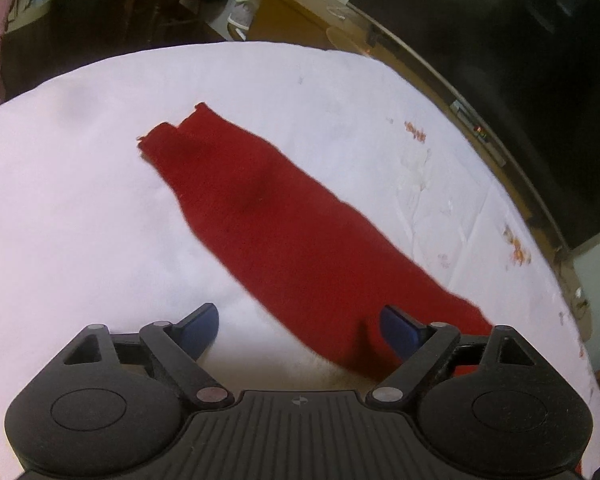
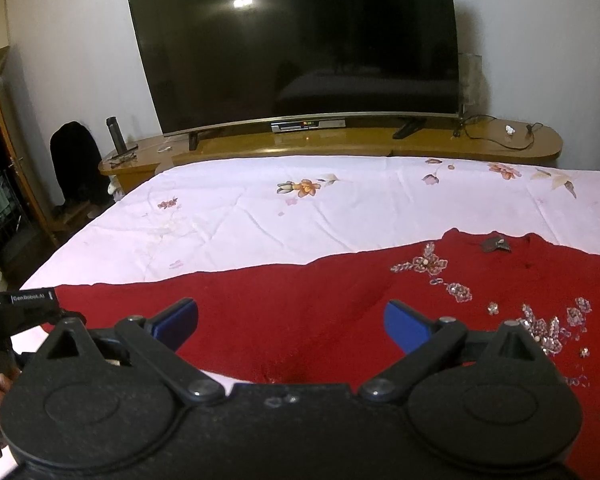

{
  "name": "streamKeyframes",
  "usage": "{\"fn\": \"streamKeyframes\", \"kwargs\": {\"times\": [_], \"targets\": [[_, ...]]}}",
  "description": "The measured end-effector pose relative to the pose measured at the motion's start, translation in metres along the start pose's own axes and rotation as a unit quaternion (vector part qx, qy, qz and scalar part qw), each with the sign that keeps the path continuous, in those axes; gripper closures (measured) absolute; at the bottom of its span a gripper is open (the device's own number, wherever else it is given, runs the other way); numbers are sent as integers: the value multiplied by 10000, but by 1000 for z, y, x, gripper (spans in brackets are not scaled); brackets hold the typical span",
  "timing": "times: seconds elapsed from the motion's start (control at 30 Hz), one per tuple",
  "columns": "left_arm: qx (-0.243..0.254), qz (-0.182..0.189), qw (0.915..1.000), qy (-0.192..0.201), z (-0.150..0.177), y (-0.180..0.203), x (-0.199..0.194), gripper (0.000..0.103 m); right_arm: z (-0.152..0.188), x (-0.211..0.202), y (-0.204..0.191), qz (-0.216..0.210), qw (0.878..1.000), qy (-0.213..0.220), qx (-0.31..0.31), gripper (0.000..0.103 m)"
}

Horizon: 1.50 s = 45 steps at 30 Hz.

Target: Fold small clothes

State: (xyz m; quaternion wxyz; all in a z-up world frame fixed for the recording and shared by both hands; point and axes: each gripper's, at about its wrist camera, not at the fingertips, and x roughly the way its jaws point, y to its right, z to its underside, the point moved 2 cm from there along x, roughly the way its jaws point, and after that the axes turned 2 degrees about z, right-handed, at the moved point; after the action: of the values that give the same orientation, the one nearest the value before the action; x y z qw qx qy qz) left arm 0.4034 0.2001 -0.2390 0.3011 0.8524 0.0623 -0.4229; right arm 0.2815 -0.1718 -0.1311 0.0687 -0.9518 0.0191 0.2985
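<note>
A red knit sweater (image 2: 300, 304) with beaded flower trim (image 2: 428, 264) lies flat on the white flowered bedsheet (image 2: 260, 216). In the left wrist view its long sleeve (image 1: 284, 216) stretches diagonally away, with the cuff (image 1: 172, 132) at the far end. My left gripper (image 1: 300, 326) is open and empty, low over the sheet, with its right finger at the sleeve's near part. My right gripper (image 2: 292, 326) is open and empty, just above the sweater's body. The left gripper's body also shows in the right wrist view (image 2: 24, 308) at the left edge.
A large dark TV (image 2: 300, 44) stands on a long wooden console (image 2: 340, 144) beyond the bed's far edge. A dark flask (image 2: 116, 132) and cables (image 2: 500, 132) lie on the console. A shoe (image 1: 242, 12) sits on the floor past the bed.
</note>
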Motion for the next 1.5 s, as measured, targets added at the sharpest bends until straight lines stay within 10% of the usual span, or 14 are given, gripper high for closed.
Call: {"fn": "streamKeyframes", "kwargs": {"times": [0.1, 0.27, 0.37, 0.53, 0.73, 0.93, 1.07, 1.23, 1.5], "targets": [[-155, 145, 9997, 155, -4, -3, 4, 44, -1, 3, 0, 14, 10000, -22, 10, 3], [-718, 454, 9961, 258, -12, -18, 12, 63, -1, 5, 1, 38, 10000, -42, 42, 3], [-794, 502, 9952, 290, -13, -22, 18, 99, -1, 7, 2, 46, 10000, -54, 53, 3], [-663, 489, 9952, 530, -11, -11, 10, 99, 0, 3, 6, 147, 9999, 13, 82, 4], [612, 1090, 9860, 1101, -10, 65, -32, 99, -3, -7, 20, 268, 9994, 70, 226, 4], [2238, 2255, 9460, 640, 43, 183, -38, 99, 0, -31, 54, 672, 9966, 214, 435, 4], [2675, 2741, 9231, -336, 104, 247, -13, 99, 9, -53, 93, 1092, 9910, 261, 729, 4], [2968, 2312, 9122, -1624, 186, 280, 28, 98, 28, -72, 146, 1504, 9837, 138, 971, 3], [3447, 2112, 9123, -663, 187, 307, -13, 98, 37, -63, 185, 1103, 9882, -70, 1057, 3]]}}
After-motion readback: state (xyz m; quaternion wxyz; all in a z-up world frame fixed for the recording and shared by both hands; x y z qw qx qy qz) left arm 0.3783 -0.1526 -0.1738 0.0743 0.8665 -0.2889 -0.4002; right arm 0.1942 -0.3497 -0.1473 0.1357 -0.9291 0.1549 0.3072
